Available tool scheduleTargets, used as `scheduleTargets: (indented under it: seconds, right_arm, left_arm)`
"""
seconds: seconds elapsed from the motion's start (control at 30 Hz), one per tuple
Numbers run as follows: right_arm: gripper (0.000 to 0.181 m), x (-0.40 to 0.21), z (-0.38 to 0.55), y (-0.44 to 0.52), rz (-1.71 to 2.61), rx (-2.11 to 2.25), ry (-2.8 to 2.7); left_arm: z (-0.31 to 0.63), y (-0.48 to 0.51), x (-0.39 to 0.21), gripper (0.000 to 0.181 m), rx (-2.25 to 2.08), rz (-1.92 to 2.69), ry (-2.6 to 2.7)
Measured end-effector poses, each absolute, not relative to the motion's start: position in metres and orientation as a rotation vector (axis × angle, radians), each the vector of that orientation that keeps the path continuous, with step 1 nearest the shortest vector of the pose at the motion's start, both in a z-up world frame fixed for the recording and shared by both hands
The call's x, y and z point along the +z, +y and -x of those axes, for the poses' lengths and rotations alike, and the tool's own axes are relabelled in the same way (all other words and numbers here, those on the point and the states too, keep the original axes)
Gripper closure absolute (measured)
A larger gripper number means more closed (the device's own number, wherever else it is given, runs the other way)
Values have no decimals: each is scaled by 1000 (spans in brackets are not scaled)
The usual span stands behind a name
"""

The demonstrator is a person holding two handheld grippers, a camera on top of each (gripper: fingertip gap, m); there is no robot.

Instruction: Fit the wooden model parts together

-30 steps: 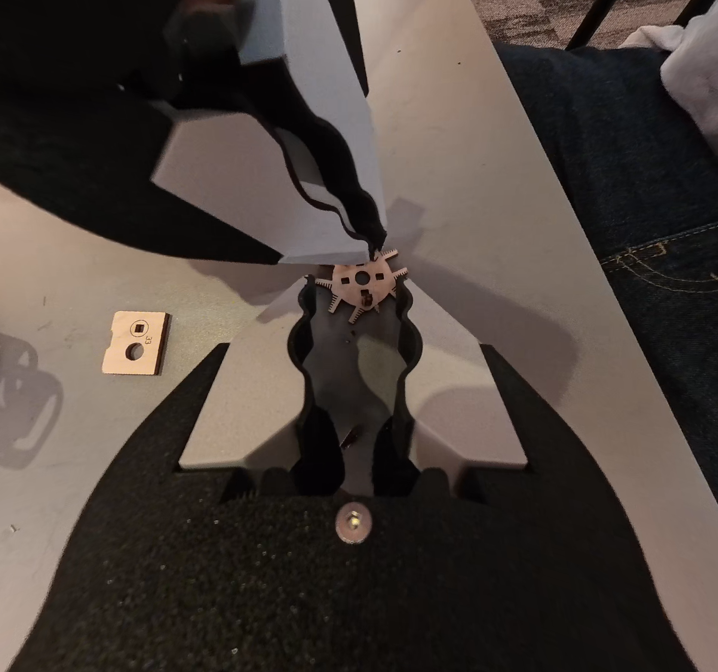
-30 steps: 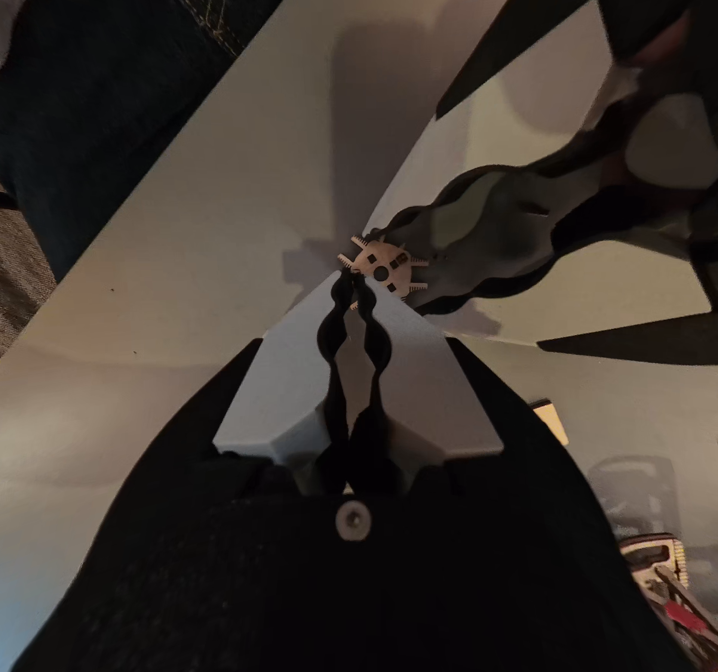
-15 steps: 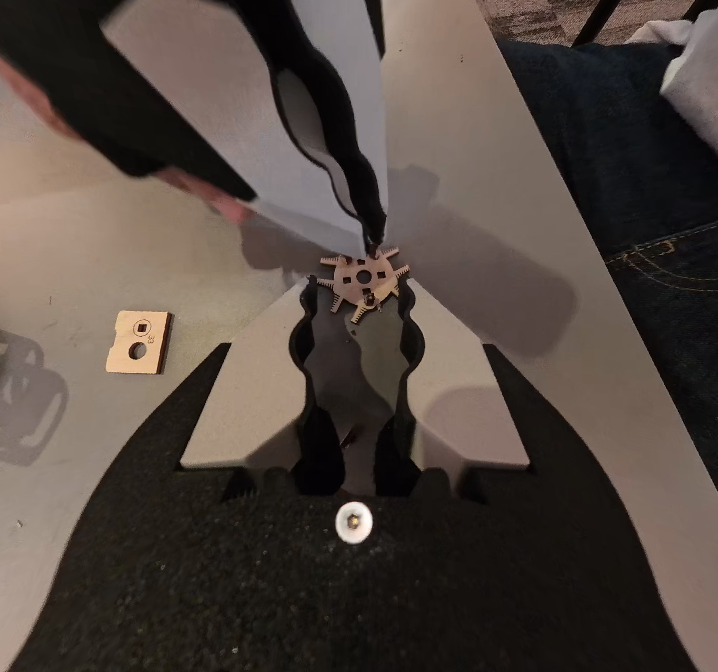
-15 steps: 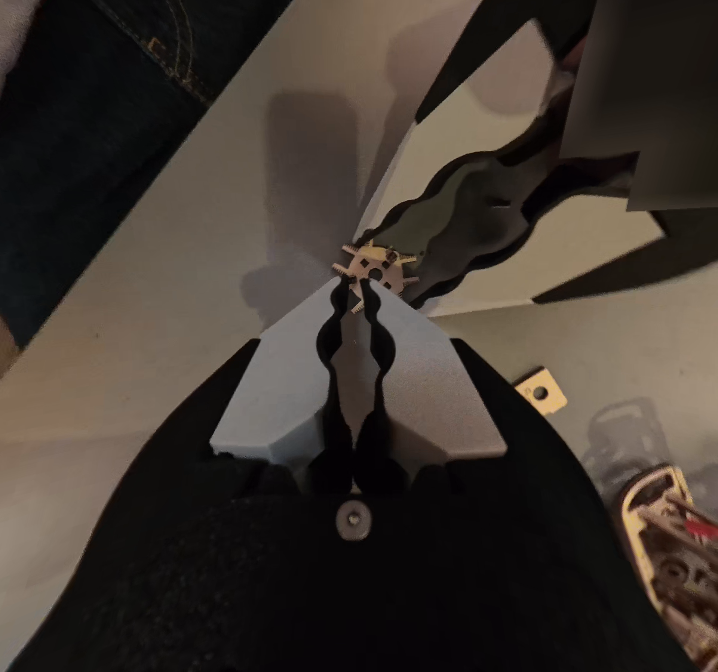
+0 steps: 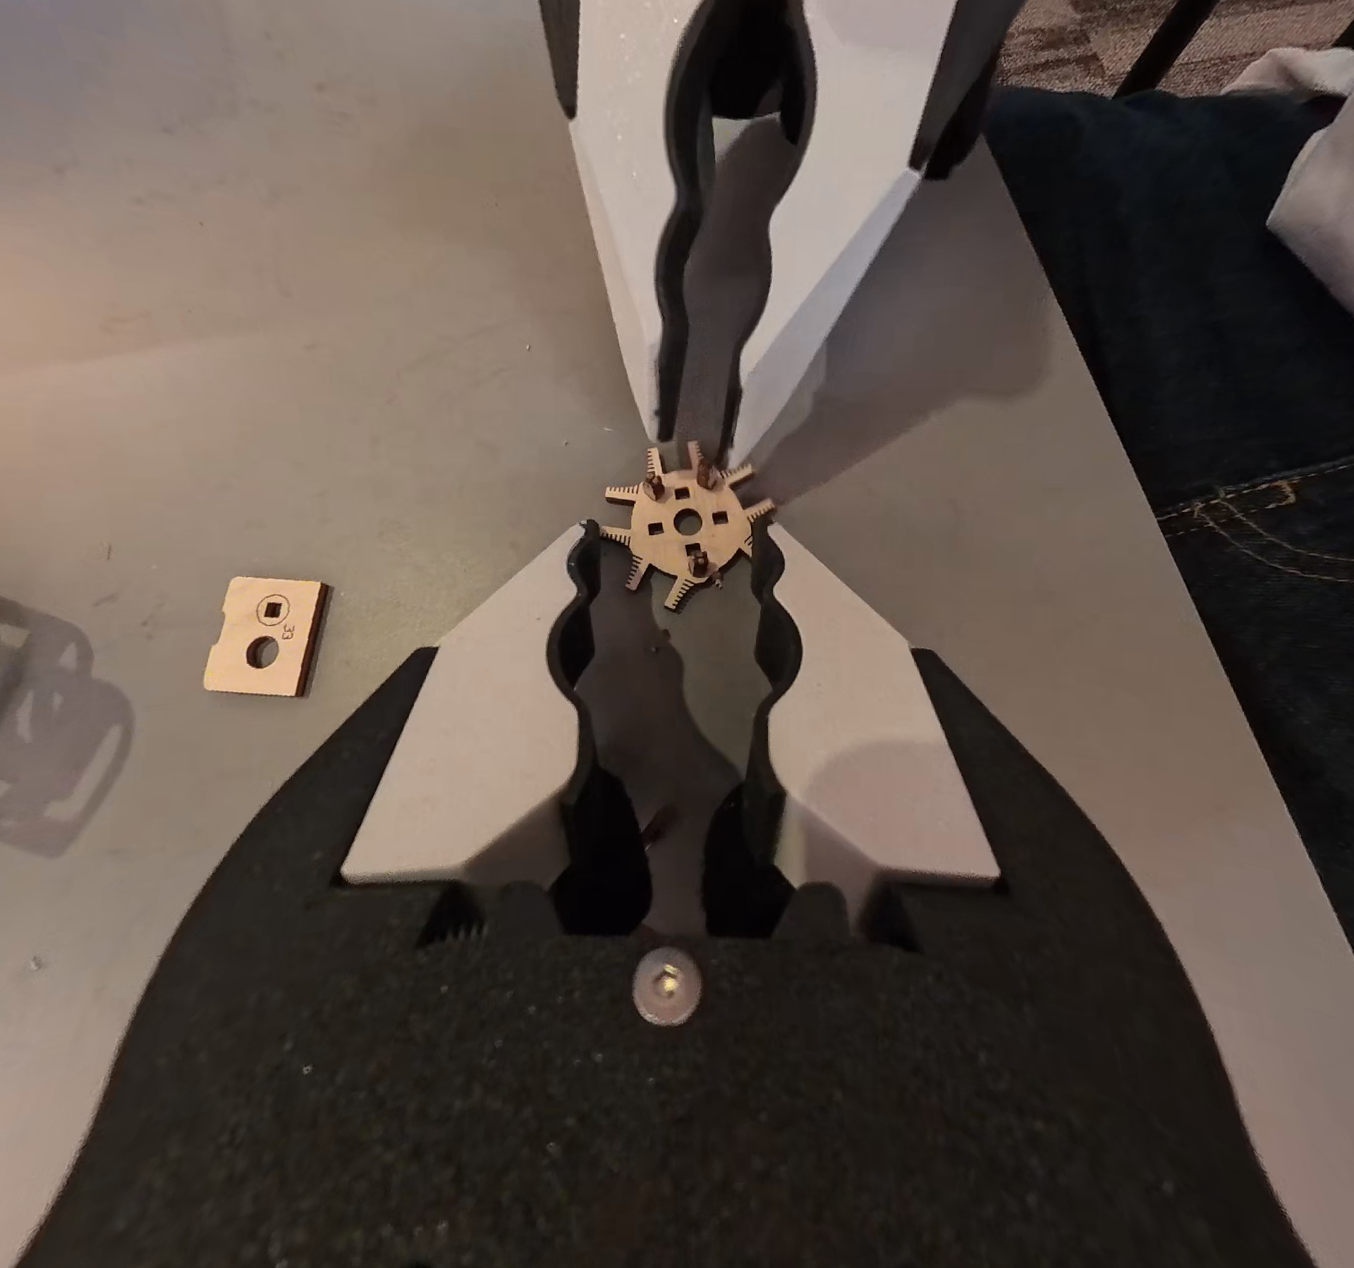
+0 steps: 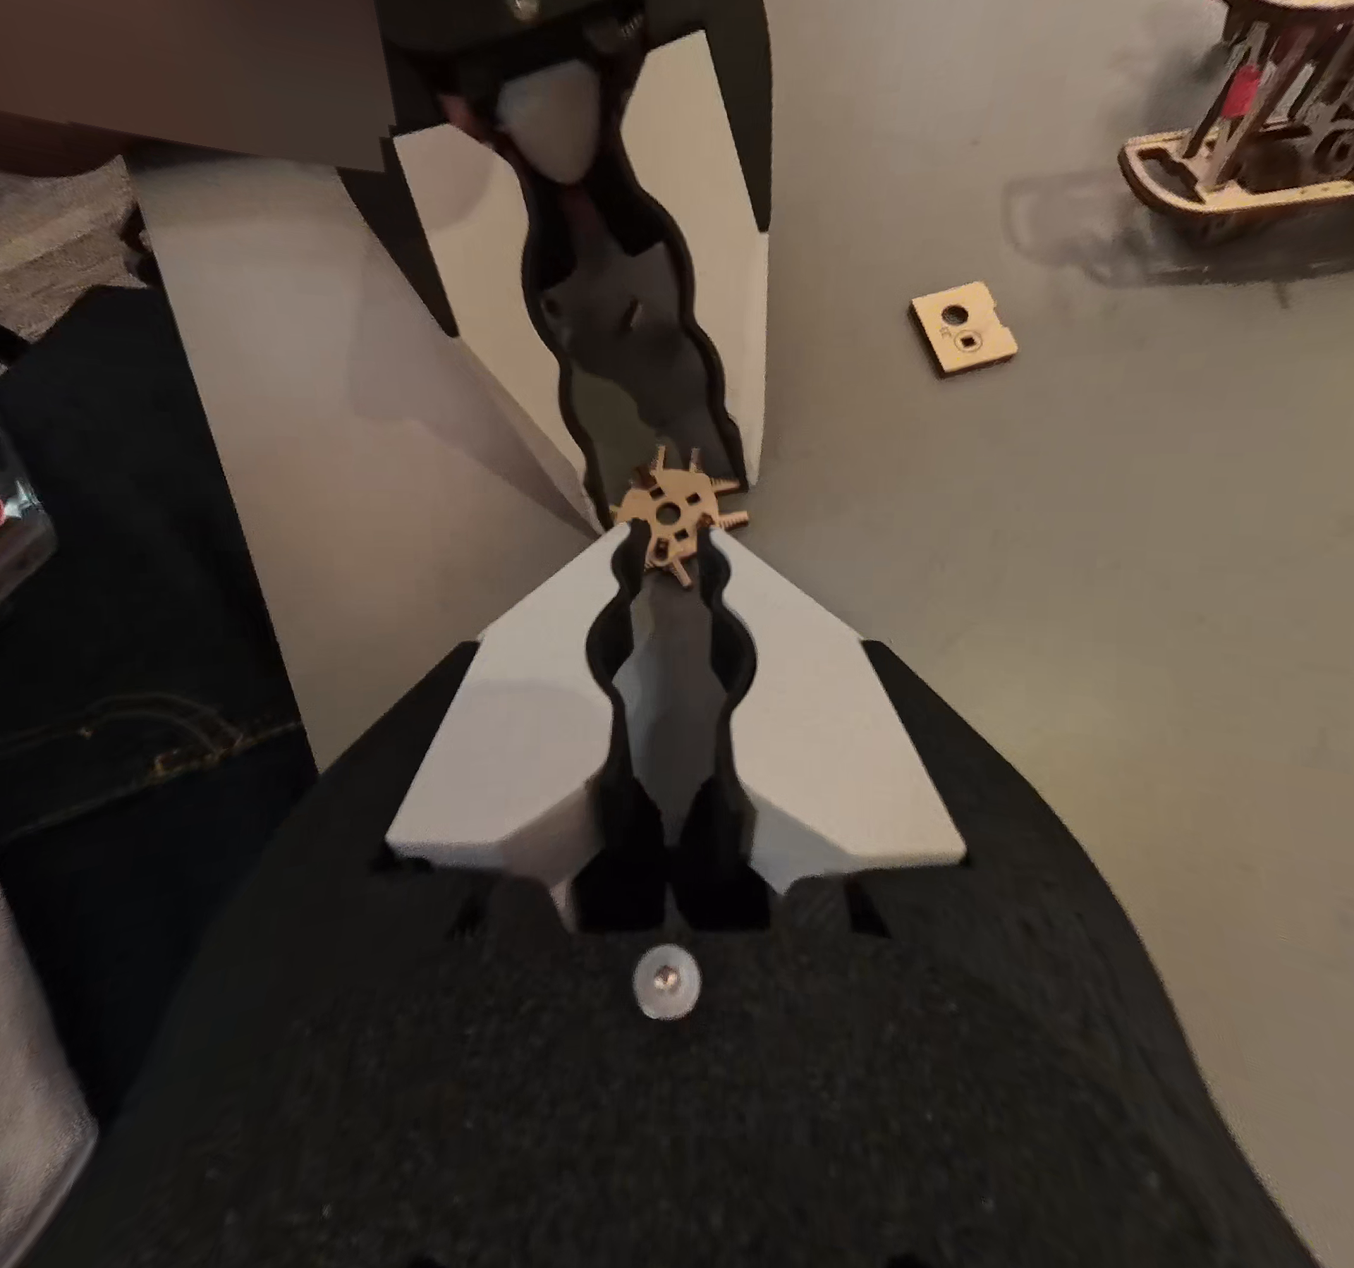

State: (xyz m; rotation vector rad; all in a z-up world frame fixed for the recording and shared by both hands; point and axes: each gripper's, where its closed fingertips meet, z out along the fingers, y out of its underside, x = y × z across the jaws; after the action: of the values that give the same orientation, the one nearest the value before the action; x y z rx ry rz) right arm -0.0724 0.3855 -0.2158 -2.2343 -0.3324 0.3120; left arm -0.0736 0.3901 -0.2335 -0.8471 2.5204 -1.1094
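Observation:
A small wooden toothed disc [image 5: 685, 522] with a centre hole and three short pegs standing in it sits between the tips of my left gripper [image 5: 672, 533], which is shut on its spokes just over the grey table [image 5: 366, 280]. My right gripper [image 6: 668, 537] faces the left one head-on. Its jaws stand a narrow gap apart, straddling the disc's [image 6: 670, 511] far edge. In the left wrist view the right gripper [image 5: 694, 438] comes down from the top. In the right wrist view the left gripper [image 6: 670, 493] reaches in from above.
A square wooden plate with two holes [image 5: 265, 636] lies on the table to the left, also in the right wrist view [image 6: 963, 329]. A part-built wooden model [image 6: 1260, 82] stands farther off. A person's jeans leg [image 5: 1209, 353] is beyond the table edge. A small peg [image 5: 654, 826] lies under the left fingers. My left and right fingertips are right by each other. The left tips stand about 15 cm off the part-built wooden model [image 6: 1260, 82].
My right gripper has swung round from the side to face the left gripper head-on, and its jaws have parted from shut to a narrow gap. The left gripper and disc have stayed put.

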Motion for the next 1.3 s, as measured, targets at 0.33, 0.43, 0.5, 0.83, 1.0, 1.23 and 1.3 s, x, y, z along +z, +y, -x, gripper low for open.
scheduleTargets:
  seconds: [0.33, 0.43, 0.5, 0.83, 1.0, 1.23, 1.3]
  right_arm:
    - [178, -223, 75, 385, 2239, 182, -362]
    - [179, -224, 75, 385, 2242, 185, -367]
    - [179, -225, 75, 384, 2255, 195, -368]
    - [180, -228, 75, 383, 2255, 190, -388]
    - [180, -229, 75, 383, 2269, 245, -373]
    - [179, -226, 76, 383, 2234, 288, -350]
    - [176, -220, 78, 382, 2190, 267, -382]
  left_arm:
    - [73, 390, -234, 142, -1108, 850, 2518]
    - [73, 390, -234, 142, -1108, 850, 2518]
    - [73, 390, -234, 142, -1108, 851, 2518]
    - [73, 390, -234, 142, -1110, 853, 2519]
    - [73, 390, -234, 142, -1110, 853, 2519]
    - [74, 389, -234, 142, -1113, 849, 2522]
    - [74, 389, -234, 142, -1111, 846, 2521]
